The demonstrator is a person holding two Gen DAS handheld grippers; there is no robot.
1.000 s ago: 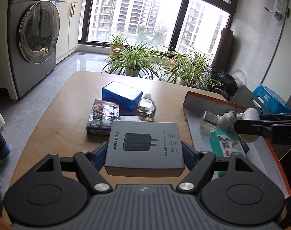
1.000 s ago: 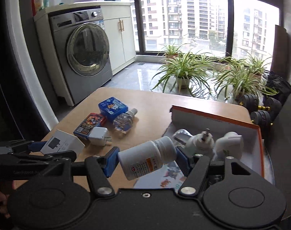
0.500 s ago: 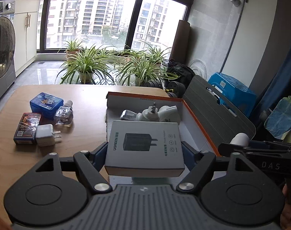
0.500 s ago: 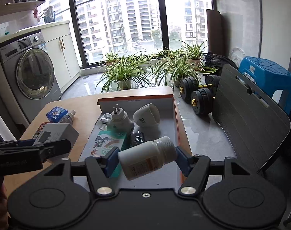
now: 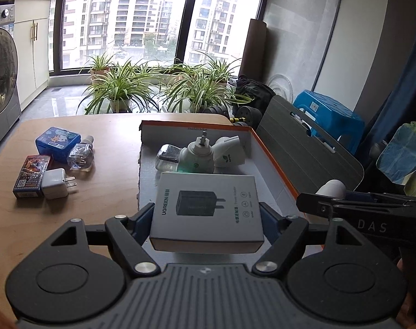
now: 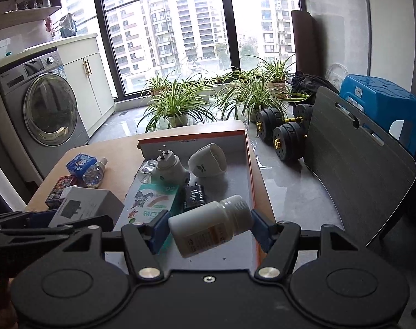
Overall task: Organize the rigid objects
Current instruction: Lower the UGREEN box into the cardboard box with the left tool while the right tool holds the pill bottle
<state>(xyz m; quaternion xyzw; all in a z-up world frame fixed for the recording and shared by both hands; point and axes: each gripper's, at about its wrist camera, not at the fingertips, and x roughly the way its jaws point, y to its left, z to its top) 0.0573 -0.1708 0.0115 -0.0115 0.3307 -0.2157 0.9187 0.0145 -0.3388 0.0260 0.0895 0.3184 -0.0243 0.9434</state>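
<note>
The grey charger box (image 5: 206,209) sits clamped between the pads of the left gripper (image 5: 207,213), held above the near end of the orange-edged cardboard tray (image 5: 273,164) in the middle of the left wrist view. The white pill bottle (image 6: 210,226) lies tilted in the clenched right gripper (image 6: 209,229), low centre of the right wrist view, over the tray's near right corner.

Already in the tray: a white plug-in vaporizer (image 6: 168,171), a white cap (image 6: 207,160), a small clear bottle (image 5: 166,157), a green-and-white carton (image 6: 150,201) and a black adapter (image 6: 194,197).

Still out on the wooden table (image 5: 103,186), at the left: a blue box (image 5: 57,141), a clear refill bottle (image 5: 80,157), a red card pack (image 5: 31,175) and a white wall charger (image 5: 55,183). So it looks about half done, with two items about to go in and four more to fetch.
</note>
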